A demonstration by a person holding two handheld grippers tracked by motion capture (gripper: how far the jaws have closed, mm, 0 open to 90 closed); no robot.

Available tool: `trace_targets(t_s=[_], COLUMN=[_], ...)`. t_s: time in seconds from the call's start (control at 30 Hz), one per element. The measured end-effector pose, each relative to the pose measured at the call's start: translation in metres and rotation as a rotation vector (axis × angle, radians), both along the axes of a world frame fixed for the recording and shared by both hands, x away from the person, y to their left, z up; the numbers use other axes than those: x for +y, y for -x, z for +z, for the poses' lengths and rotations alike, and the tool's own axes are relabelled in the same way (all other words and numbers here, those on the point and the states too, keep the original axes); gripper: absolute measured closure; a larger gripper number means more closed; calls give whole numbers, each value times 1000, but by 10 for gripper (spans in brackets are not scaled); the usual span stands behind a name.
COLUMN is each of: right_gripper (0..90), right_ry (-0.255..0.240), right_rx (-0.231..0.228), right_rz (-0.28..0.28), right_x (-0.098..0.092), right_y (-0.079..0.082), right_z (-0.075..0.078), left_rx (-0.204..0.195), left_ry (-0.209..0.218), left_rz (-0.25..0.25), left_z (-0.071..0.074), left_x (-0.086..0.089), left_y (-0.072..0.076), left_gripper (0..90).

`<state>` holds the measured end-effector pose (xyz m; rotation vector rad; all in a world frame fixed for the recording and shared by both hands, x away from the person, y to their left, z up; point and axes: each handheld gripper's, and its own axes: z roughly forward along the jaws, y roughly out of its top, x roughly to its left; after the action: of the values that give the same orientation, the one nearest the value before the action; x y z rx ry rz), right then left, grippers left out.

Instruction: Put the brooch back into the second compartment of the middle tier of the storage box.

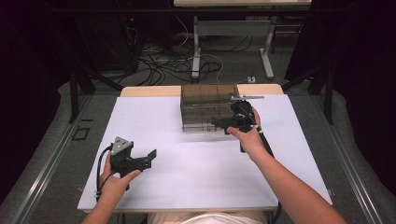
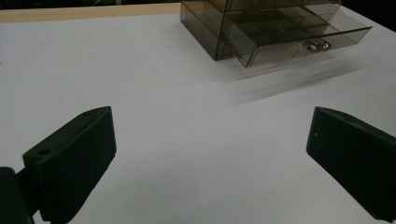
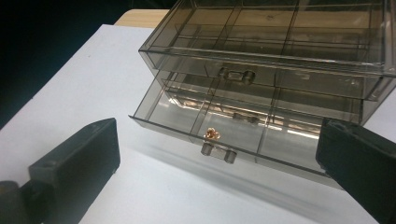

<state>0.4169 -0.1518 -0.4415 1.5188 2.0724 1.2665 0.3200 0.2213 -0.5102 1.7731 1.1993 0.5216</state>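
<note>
Right gripper [image 1: 223, 122] wide, empty, at open drawer [image 3: 219, 128]; likely push handle [image 3: 217, 152] squarely toward 12 o'clock. Left gripper [image 1: 148, 156] wide, idle.

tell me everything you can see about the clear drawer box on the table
The drawer box is a smoky, see-through plastic organiser standing upright at the far middle of the white table, the right gripper just in front of it. It has stacked drawers split into compartments by thin walls, each front carrying a small handle. One lower drawer is pulled out towards the right gripper; the top one is shut. A small gold-coloured item lies in the open drawer just behind its handle. Neither gripper touches the box.
</note>
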Motion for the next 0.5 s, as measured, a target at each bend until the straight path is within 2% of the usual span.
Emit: trace_targets(t_s=[0.23,0.27,0.5], right_gripper=[0,0,0], right_ry=[36,49,44], right_rx=[-34,-45,-61], right_rz=[20,24,30], right_x=[-3,-4,-19], right_y=[13,18,37], right_z=[0,-1,-6], left_rx=[-2,-3,-2], left_ry=[-2,0,-3], left_rz=[-1,0,0], left_z=[0,0,0], left_x=[0,0,0], left_y=[0,0,0], left_gripper=[15,15,15])
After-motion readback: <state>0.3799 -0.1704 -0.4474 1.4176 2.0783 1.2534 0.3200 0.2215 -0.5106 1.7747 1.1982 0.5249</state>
